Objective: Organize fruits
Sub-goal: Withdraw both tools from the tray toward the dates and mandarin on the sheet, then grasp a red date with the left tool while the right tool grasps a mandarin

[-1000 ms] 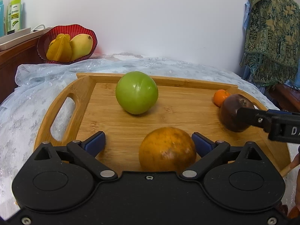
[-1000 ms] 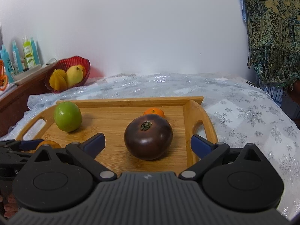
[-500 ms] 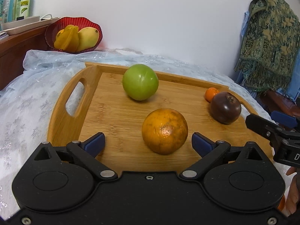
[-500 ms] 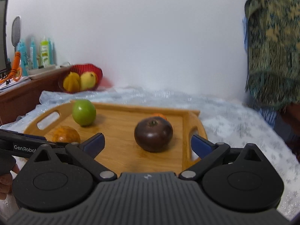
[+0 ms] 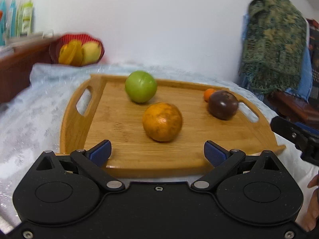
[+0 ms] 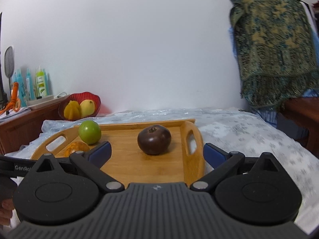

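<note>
both grippers (image 5: 157, 152) pulled back | small orange (image 5: 209, 94) half-hidden behind dark fruit (image 5: 223, 104)

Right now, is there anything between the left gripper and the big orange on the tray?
Nothing visible. The left gripper is open, and only bare tray lies between it and the orange. The green fruit sits behind the orange.

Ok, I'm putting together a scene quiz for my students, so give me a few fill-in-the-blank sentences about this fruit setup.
1. The green fruit, the orange and the dark purple fruit all rest on a wooden ____.
2. The red bowl holds ____-coloured fruit.
3. The left gripper has its jaws ____, with nothing between them.
4. The right gripper points most nearly at the ____ fruit.

Missing words: tray; yellow; open; dark purple
</note>
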A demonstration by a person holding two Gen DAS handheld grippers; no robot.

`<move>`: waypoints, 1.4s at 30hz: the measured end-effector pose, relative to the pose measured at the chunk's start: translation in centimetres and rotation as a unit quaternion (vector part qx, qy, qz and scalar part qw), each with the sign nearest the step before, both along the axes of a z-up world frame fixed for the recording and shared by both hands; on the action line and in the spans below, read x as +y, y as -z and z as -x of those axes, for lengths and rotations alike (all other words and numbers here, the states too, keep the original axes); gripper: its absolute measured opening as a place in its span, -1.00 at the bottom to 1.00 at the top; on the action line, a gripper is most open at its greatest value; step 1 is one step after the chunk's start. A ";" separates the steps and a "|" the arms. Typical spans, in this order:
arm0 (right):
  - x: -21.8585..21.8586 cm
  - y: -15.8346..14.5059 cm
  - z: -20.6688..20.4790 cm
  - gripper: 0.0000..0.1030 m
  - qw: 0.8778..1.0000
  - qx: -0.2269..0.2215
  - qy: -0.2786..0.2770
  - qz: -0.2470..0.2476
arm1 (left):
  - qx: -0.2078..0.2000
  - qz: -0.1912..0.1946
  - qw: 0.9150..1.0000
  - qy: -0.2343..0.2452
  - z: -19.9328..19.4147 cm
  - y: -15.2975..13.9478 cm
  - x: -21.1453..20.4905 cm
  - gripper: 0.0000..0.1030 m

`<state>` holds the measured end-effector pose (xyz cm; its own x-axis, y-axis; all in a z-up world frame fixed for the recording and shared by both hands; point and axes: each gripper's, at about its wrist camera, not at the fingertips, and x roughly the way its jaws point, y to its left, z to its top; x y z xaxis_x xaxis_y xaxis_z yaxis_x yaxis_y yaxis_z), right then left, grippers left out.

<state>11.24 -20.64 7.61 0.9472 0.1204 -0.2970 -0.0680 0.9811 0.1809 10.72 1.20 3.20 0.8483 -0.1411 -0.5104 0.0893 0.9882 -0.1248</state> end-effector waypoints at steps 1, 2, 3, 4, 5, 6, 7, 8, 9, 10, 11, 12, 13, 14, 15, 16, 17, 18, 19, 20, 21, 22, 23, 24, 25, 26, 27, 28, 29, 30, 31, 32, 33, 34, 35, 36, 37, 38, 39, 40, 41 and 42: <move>0.0 0.1 0.5 1.00 1.000 -0.001 0.004 -0.003 | -0.009 -0.007 1.000 0.005 0.7 0.0 -0.3 0.94; 0.0 0.3 1.0 1.00 1.000 -0.001 0.008 -0.005 | -0.018 -0.011 1.000 0.014 1.3 -0.1 -0.6 0.94; 0.1 0.4 1.5 1.00 1.000 -0.002 0.014 -0.007 | -0.025 -0.013 0.999 0.022 1.9 -0.2 -0.8 0.94; 0.1 0.5 1.9 1.00 1.000 -0.003 0.019 -0.009 | -0.033 -0.016 0.999 0.028 2.3 -0.4 -1.1 0.94; 0.1 0.6 2.4 1.00 1.000 -0.003 0.023 -0.012 | -0.041 -0.018 0.998 0.033 2.8 -0.5 -1.3 0.94; 0.1 0.7 2.8 1.00 1.000 -0.001 0.026 -0.014 | -0.048 -0.018 0.998 0.035 3.3 -0.6 -1.5 0.94; 0.1 0.9 3.1 1.00 0.999 0.002 0.028 -0.017 | -0.052 -0.017 0.998 0.035 3.7 -0.7 -1.5 0.94; 0.0 1.1 3.4 1.00 0.999 0.007 0.033 -0.018 | -0.054 -0.015 0.998 0.037 4.2 -0.7 -1.7 0.94; 0.0 1.2 3.7 1.00 0.999 0.010 0.038 -0.019 | -0.053 -0.014 0.998 0.038 4.6 -0.7 -1.7 0.95; 0.0 1.3 4.0 1.00 0.999 0.013 0.044 -0.019 | -0.050 -0.014 0.998 0.037 4.9 -0.7 -1.8 0.95; 0.0 1.4 4.3 1.00 0.999 0.015 0.048 -0.020 | -0.047 -0.015 0.998 0.037 5.3 -0.7 -1.9 0.95; 0.0 1.6 4.7 1.00 0.998 0.016 0.052 -0.020 | -0.044 -0.014 0.998 0.038 5.7 -0.7 -1.9 0.95; 0.0 1.6 5.0 1.00 0.998 0.018 0.055 -0.019 | -0.042 -0.014 0.998 0.039 6.2 -0.6 -2.0 0.95; 0.1 1.8 5.3 1.00 0.998 0.020 0.056 -0.018 | -0.041 -0.014 0.998 0.040 6.7 -0.6 -2.1 0.95; 0.2 1.9 5.6 1.00 0.998 0.022 0.057 -0.016 | -0.040 -0.015 0.998 0.040 7.1 -0.6 -2.2 0.95; 0.3 1.9 5.8 1.00 0.998 0.024 0.059 -0.013 | -0.037 -0.016 0.998 0.041 7.6 -0.6 -2.4 0.95; 0.5 2.0 6.0 1.00 0.998 0.025 0.061 -0.008 | -0.035 -0.016 0.998 0.041 8.0 -0.5 -2.5 0.95; 0.7 2.0 6.2 1.00 0.998 0.026 0.063 -0.004 | -0.033 -0.016 0.999 0.040 8.4 -0.5 -2.6 0.95; 0.8 2.1 6.4 1.00 0.998 0.027 0.065 0.000 | -0.030 -0.015 0.999 0.039 8.7 -0.4 -2.7 0.95; 1.0 2.1 6.6 1.00 0.997 0.027 0.067 0.002 | -0.025 -0.014 0.999 0.038 9.0 -0.3 -2.7 0.95; 1.1 2.1 6.8 1.00 0.997 0.028 0.068 0.003 | -0.021 -0.013 0.999 0.035 9.3 -0.2 -2.8 0.95; 1.1 2.1 6.9 1.00 0.997 0.029 0.070 0.002 | -0.015 -0.012 0.999 0.033 9.4 0.0 -2.8 0.95; 1.1 2.2 7.2 1.00 0.997 0.031 0.072 0.000 | -0.010 -0.012 0.999 0.031 9.6 0.1 -2.8 0.95; 1.1 2.2 7.3 1.00 0.997 0.033 0.072 -0.003 | -0.006 -0.011 1.000 0.028 9.8 0.2 -2.8 0.95; 1.0 2.3 7.4 1.00 0.997 0.034 0.072 -0.006 | -0.003 -0.011 1.000 0.027 10.0 0.2 -2.9 0.95; 1.0 2.3 7.6 1.00 0.997 0.035 0.074 -0.009 | 0.000 -0.011 1.000 0.026 10.3 0.3 -2.9 0.95; 1.1 2.4 7.8 1.00 0.997 0.035 0.074 -0.009 | 0.002 -0.011 1.000 0.025 10.5 0.3 -3.0 0.95; 1.2 2.4 7.9 1.00 0.996 0.036 0.076 -0.007 | 0.003 -0.010 1.000 0.024 10.8 0.3 -3.1 0.95; 1.3 2.4 7.9 1.00 0.996 0.038 0.078 -0.004 | 0.006 -0.009 1.000 0.024 10.6 0.4 -3.1 0.94; 1.3 2.4 8.0 1.00 0.996 0.040 0.079 -0.002 | 0.008 -0.008 1.000 0.023 10.8 0.4 -3.2 0.93; 1.4 2.5 8.0 1.00 0.996 0.041 0.079 -0.003 | 0.009 -0.007 1.000 0.020 10.9 0.4 -3.2 0.91; 1.4 2.5 8.1 0.99 0.996 0.043 0.079 -0.005 | 0.011 -0.005 1.000 0.019 11.1 0.5 -3.2 0.89; 1.4 2.6 8.1 0.99 0.996 0.044 0.080 -0.008 | 0.014 -0.004 1.000 0.019 11.3 0.5 -3.2 0.87; 1.3 2.6 8.2 0.99 0.996 0.045 0.080 -0.010 | 0.016 -0.003 1.000 0.019 11.4 0.6 -3.3 0.83; 1.3 2.6 8.2 0.99 0.996 0.047 0.079 -0.013 | 0.020 -0.004 1.000 0.018 11.5 0.6 -3.3 0.80; 1.3 2.7 8.2 0.96 0.996 0.048 0.079 -0.015 | 0.022 -0.006 1.000 0.018 11.5 0.7 -3.4 0.78; 1.3 2.7 8.2 0.94 0.996 0.050 0.078 -0.015 | 0.025 -0.007 1.000 0.018 11.6 0.7 -3.5 0.69; 1.3 2.8 8.2 0.91 0.996 0.052 0.076 -0.016 | 0.028 -0.007 0.999 0.020 11.6 0.7 -3.7 0.58; 1.4 2.8 8.2 0.88 0.996 0.055 0.073 -0.017 | 0.030 -0.006 0.999 0.022 11.7 0.7 -3.8 0.53; 1.4 2.8 8.2 0.86 0.996 0.056 0.071 -0.018 | 0.033 -0.005 0.999 0.023 11.7 0.7 -3.9 0.46; 1.5 2.9 8.1 0.83 0.996 0.058 0.069 -0.019 | 0.034 -0.004 0.999 0.024 11.7 0.7 -4.0 0.39; 1.5 2.9 8.0 0.81 0.996 0.060 0.068 -0.020 | 0.036 -0.004 0.999 0.024 11.7 0.8 -4.1 0.37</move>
